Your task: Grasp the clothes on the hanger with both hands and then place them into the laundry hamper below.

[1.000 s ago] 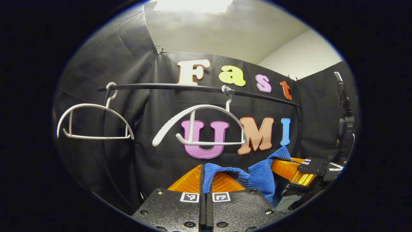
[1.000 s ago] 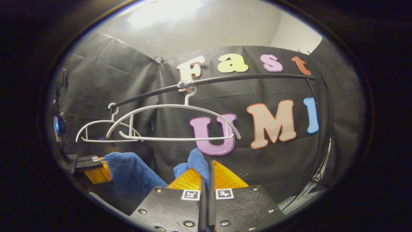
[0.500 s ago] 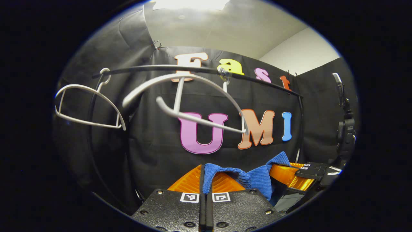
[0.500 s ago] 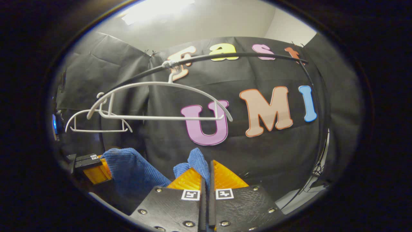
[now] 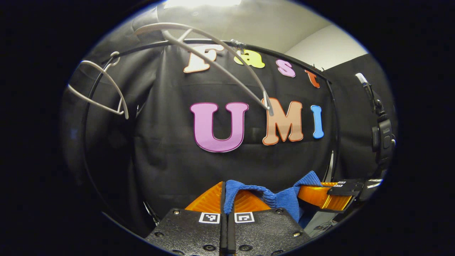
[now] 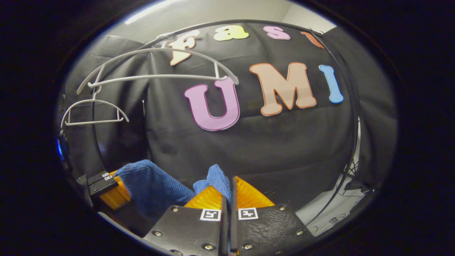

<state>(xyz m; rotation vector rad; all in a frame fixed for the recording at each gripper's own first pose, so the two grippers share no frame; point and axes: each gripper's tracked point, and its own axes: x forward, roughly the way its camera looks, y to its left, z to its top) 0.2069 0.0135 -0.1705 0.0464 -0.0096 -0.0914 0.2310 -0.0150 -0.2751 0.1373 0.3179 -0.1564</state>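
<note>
A blue ribbed cloth [image 5: 280,199] stretches between both grippers. My left gripper [image 5: 224,193] is shut on one end of it at the bottom of the left gripper view, where the right gripper [image 5: 321,195] shows farther right, gripping the other end. In the right gripper view my right gripper [image 6: 229,190] is shut on the blue cloth [image 6: 217,179], and the left gripper [image 6: 106,186] holds the cloth's other end at lower left. The bare white hanger [image 5: 213,53] that held it swings tilted on the black rail [image 5: 284,57] above. It also appears as a white hanger [image 6: 160,67] in the right gripper view.
A second white hanger [image 5: 101,89] hangs bare at the rail's left end, and the same second hanger [image 6: 92,113] shows in the right gripper view. The rail's black upright [image 5: 336,135] runs down at the right. A dark device on a stand [image 5: 382,138] stands at the far right.
Both grippers have sunk with the blue cloth, so rail and hangers now sit higher in both views. The freed hanger has swung up and tilted.
</note>
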